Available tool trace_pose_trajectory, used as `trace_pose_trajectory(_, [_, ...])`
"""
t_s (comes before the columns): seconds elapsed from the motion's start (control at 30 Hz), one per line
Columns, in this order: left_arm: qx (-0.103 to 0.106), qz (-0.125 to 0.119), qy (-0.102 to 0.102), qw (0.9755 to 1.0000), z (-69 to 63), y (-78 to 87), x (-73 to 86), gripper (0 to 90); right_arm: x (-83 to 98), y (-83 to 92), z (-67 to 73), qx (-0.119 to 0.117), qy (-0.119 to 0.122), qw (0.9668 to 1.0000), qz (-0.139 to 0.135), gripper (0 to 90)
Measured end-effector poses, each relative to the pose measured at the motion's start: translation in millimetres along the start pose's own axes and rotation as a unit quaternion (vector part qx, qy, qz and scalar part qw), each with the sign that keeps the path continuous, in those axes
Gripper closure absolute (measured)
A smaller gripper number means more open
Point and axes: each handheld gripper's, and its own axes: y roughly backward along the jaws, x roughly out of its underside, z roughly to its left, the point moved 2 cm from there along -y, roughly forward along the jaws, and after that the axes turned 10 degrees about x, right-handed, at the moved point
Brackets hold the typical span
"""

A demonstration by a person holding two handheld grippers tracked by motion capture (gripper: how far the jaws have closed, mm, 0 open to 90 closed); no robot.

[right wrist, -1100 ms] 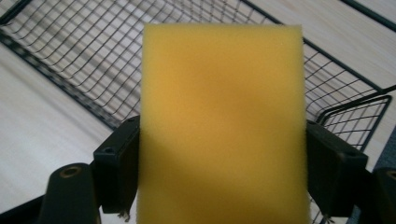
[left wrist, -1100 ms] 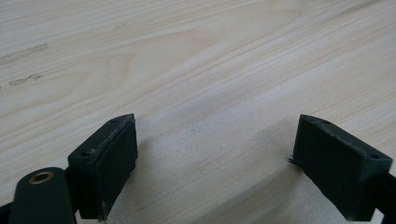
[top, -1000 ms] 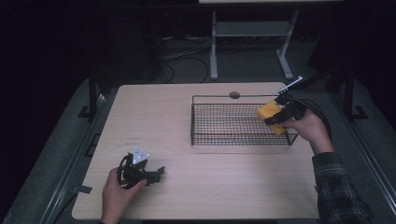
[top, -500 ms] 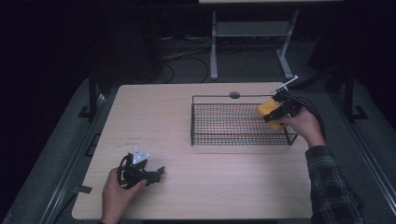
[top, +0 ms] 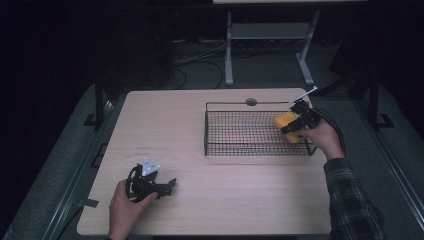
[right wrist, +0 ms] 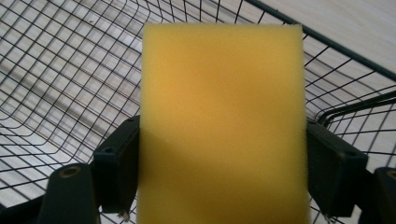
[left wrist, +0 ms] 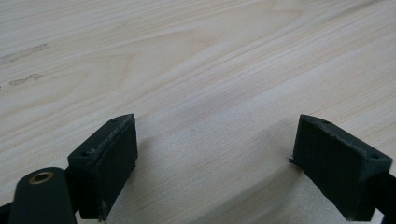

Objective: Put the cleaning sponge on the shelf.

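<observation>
Fingers of the left gripper [top: 170,183] sit spread on the pale wooden bench [top: 165,125], nothing between them but bare grain, and the hand behind them has not shifted over the last second (an idle partner, by the look of it). Farther off, the right gripper [top: 286,129] pinches a yellow rectangular foam sponge [right wrist: 223,121] by its two long sides. Since a second ago it has edged slightly inward and down at the right end of the black wire mesh basket [top: 235,149], so the sponge now hangs over the basket floor, beyond the fingertips; I judge the drop into the basket is near. Whether the sponge's lower edge touches the mesh is hidden behind the sponge itself, and the dim high view blurs the right fingers.
</observation>
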Motion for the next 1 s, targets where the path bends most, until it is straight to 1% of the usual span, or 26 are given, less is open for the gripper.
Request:
trace_pose_trajectory(0.13, [0.000,0.000,0.000,1.0000,0.0,0.0,0.0,13.0,2.2,-4.8,1.6,-0.007,0.001,0.9999,0.008,22.6])
trace_pose_trajectory(0.3, [0.000,0.000,0.000,1.0000,0.0,0.0,0.0,13.0,5.3,-9.9,4.7,-0.008,0.003,0.9998,0.016,22.6])
trace_pose_trajectory(0.53, [0.000,0.000,0.000,1.0000,0.0,0.0,0.0,13.0,8.5,-15.2,8.4,-0.015,0.003,0.9997,0.021,22.3])
trace_pose_trajectory(0.67, [0.000,0.000,0.000,1.0000,0.0,0.0,0.0,13.0,9.3,-16.1,9.3,-0.015,0.000,0.9996,0.023,22.3])
trace_pose_trajectory(0.8, [0.000,0.000,0.000,1.0000,0.0,0.0,0.0,13.0,9.2,-16.5,10.6,-0.017,0.002,0.9996,0.023,22.2])
trace_pose_trajectory(1.0, [0.000,0.000,0.000,1.0000,0.0,0.0,0.0,13.0,8.5,-14.9,9.1,-0.015,0.000,0.9997,0.021,21.6])
